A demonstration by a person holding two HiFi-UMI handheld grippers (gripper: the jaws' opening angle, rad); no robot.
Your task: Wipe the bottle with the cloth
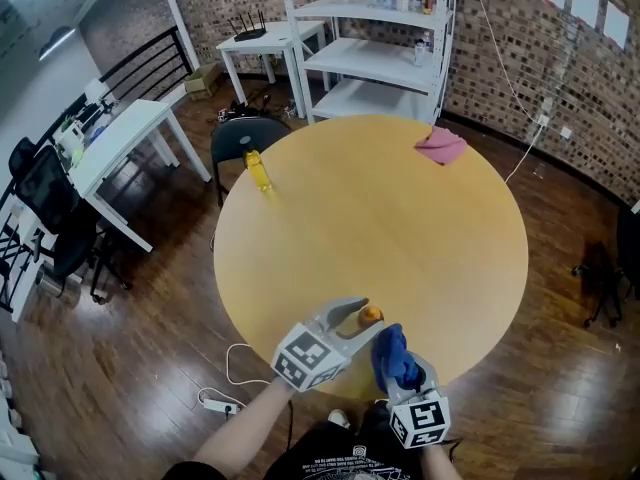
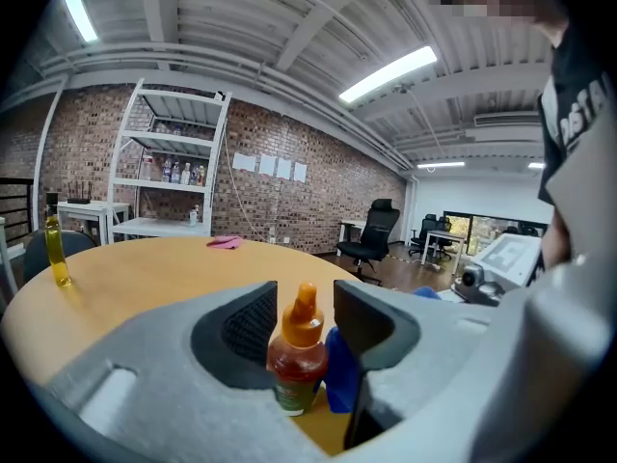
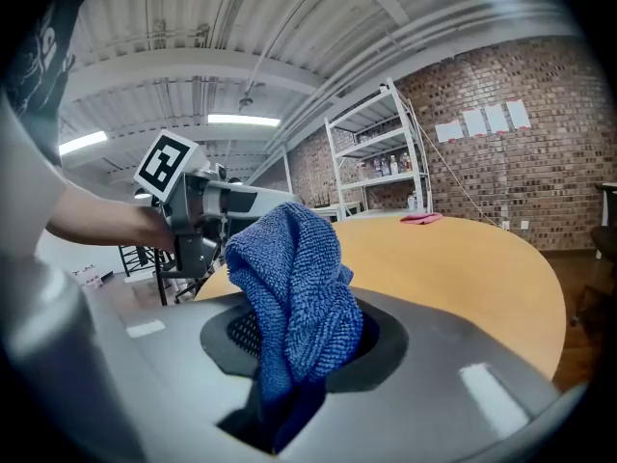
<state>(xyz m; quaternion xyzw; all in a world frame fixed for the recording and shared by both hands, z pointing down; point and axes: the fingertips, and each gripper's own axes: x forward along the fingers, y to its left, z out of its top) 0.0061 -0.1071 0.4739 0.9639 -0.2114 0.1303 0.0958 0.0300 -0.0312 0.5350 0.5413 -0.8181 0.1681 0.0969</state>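
The right gripper (image 3: 299, 345), nearest at the near edge, has its jaws clamped on the blue cloth (image 3: 289, 287). Just left, the left gripper (image 2: 304, 321) has its jaws apart around the orange-capped bottle (image 2: 294, 360), which stands upright with the cloth just beside it. Wiping seems under way; the next move likely needs the bottle steadied. The round wooden surface (image 1: 400, 218) carries a yellow bottle (image 1: 259, 171) far left and a pink cloth (image 1: 441, 145) far right. White shelves (image 1: 370, 48) stand against brick.

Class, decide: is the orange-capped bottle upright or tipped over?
Upright: the bottle stands on its base on the table, orange cap pointing up.
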